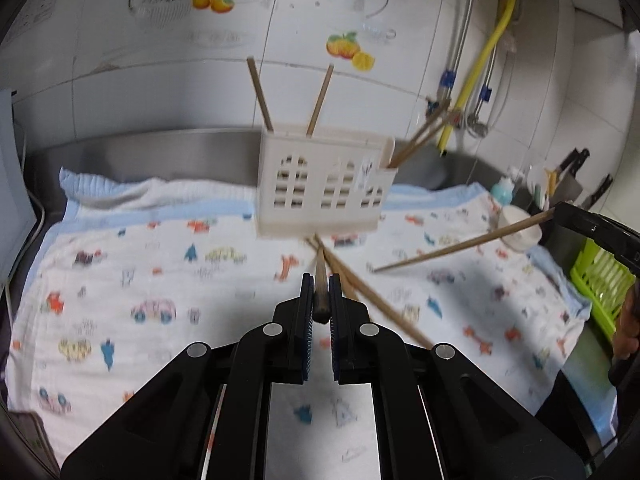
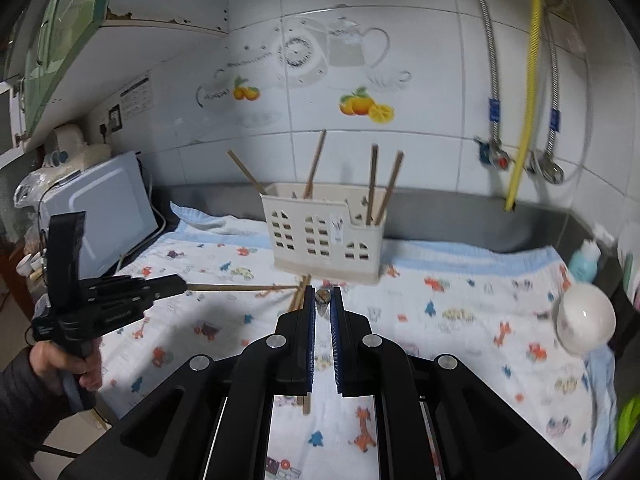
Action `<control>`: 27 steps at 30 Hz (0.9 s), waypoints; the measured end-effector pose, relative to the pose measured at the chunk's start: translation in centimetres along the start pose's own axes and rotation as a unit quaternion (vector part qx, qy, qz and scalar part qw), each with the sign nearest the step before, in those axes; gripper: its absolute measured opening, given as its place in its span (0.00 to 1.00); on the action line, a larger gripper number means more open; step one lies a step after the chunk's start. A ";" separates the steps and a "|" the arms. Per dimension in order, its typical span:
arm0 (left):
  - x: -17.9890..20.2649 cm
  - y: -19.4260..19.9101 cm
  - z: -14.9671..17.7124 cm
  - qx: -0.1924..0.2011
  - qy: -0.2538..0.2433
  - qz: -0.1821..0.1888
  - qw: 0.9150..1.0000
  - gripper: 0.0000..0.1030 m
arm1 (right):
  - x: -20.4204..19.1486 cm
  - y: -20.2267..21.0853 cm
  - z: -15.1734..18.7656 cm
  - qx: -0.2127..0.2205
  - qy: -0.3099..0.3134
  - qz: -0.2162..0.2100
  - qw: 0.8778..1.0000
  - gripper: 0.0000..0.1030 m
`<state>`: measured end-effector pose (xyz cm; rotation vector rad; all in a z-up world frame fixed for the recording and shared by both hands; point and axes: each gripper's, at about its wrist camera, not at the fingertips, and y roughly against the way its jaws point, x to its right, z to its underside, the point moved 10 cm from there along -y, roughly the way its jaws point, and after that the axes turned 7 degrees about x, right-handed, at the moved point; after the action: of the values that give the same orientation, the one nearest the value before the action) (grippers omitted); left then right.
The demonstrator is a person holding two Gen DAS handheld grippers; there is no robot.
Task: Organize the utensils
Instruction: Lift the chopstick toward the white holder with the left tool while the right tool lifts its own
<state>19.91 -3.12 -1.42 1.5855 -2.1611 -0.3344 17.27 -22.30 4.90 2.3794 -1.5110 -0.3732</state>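
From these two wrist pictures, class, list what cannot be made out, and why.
- Left wrist view: the chopsticks on the cloth pass under the left gripper, so their count is hidden.
- Both views: motion blur hides what lies low inside the holder.
- Right wrist view: the right gripper hides its chopstick's length.

My feeds are evenly lit. Motion blur smears the holder [image 1: 324,184] and cloth [image 1: 160,280]. Fisheye edges bend darkly.

A cartoon-print cloth [image 2: 460,320] covers the counter [image 2: 460,220], bearing a white holder [image 2: 324,236] and loose chopsticks [image 1: 384,304]
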 end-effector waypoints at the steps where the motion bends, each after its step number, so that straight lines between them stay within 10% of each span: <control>1: -0.1 -0.2 -0.4 0.003 0.000 0.001 1.000 0.06 | 0.0 -0.2 -0.6 -0.002 0.002 -0.006 1.000 0.07; 27: 3.5 -2.4 -13.1 0.058 -0.068 0.033 0.995 0.04 | 2.1 -3.1 -15.3 -0.004 0.077 0.013 0.997 0.07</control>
<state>27.34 -6.42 9.70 1.5908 -2.3705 -0.3096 26.43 -21.32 17.73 2.3212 -1.4650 -0.1847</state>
